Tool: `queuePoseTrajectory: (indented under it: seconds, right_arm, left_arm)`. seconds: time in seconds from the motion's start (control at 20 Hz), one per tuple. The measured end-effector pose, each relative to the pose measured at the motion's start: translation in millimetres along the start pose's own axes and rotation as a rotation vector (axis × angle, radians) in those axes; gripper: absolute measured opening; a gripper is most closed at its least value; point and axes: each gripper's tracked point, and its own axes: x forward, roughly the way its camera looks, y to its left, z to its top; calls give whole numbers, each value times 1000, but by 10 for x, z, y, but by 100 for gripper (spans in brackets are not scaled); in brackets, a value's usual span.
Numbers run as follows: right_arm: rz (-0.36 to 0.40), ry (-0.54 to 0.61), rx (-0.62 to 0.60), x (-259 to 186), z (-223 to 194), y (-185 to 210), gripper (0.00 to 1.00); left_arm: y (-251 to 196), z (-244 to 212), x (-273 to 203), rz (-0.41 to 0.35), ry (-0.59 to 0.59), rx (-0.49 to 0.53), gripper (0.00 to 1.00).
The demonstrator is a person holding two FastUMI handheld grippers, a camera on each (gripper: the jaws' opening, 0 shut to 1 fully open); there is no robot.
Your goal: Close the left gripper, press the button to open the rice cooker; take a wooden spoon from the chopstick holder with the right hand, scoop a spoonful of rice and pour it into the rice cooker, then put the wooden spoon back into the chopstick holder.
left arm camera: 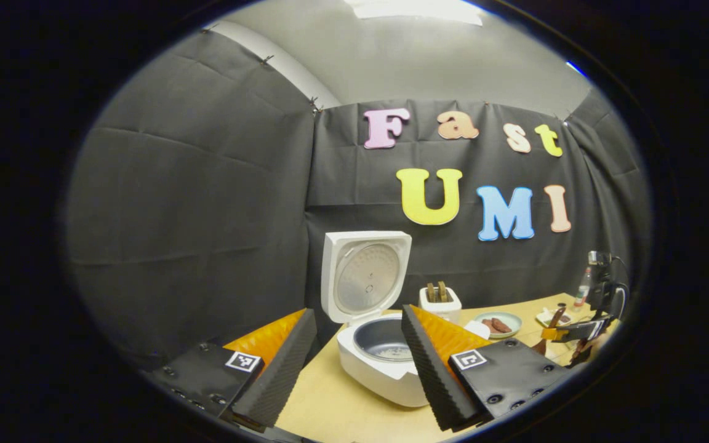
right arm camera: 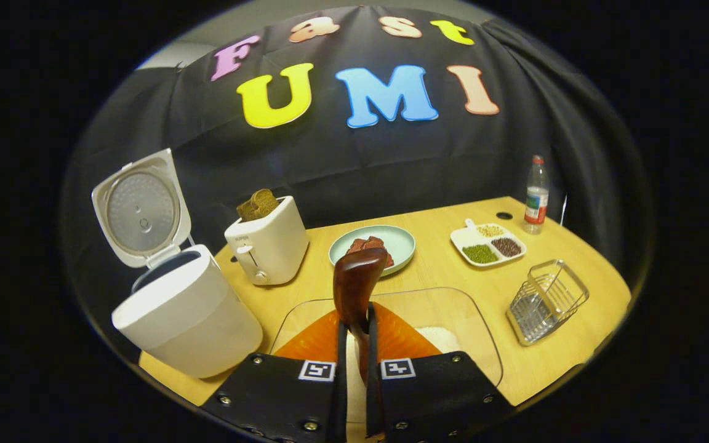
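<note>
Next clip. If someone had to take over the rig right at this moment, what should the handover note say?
Left tool: open, empty, hanging in front of the rice cooker.
Right tool: shut on the wooden spoon, held over the clear rice bin; whether the spoon holds rice cannot be told.
Rice cooker lid stands up, pot open, at the table's left side. Wire holder lies empty on the right.
Done: lid opened, spoon taken.
Left: scoop rice if not yet loaded, pour it into the cooker, return the spoon to the holder.

Left gripper view sits low beside the open white rice cooker [left arm camera: 385, 344], facing the wall; right gripper view looks down from farther back, cooker [right arm camera: 182, 307] at nine o'clock.
</note>
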Motion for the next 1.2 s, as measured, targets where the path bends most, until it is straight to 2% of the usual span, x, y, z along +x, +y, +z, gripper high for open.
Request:
queuePoseTrajectory:
  seconds: [0.15,0.4,0.55,0.75,1.0,1.1,1.2]
  right_arm:
    - [12,30,209,7,10,-190,12]
    - [45,73,524,-12,1,-466,13]
    - [62,59,592,-48,89,-563,12]
    - [138,51,719,-183,305,-503,12]
    - [246,38,792,-326,633,-226,13]
    - [302,35,820,-378,784,-48,12]
    - [347,36,830,-412,906,133,12]
  left_arm:
    - [-54,-11,-12,-10,3,2,95]
    - [-147,41,-46,-17,-3,15,97]
    - [-197,64,-91,-24,-6,21,96]
    - [-239,70,-140,-33,-12,18,98]
    - [-171,41,-161,-29,-10,-1,95]
    - [-122,-7,-173,-23,-3,-12,98]
    - [-52,-42,-194,-10,5,-17,95]
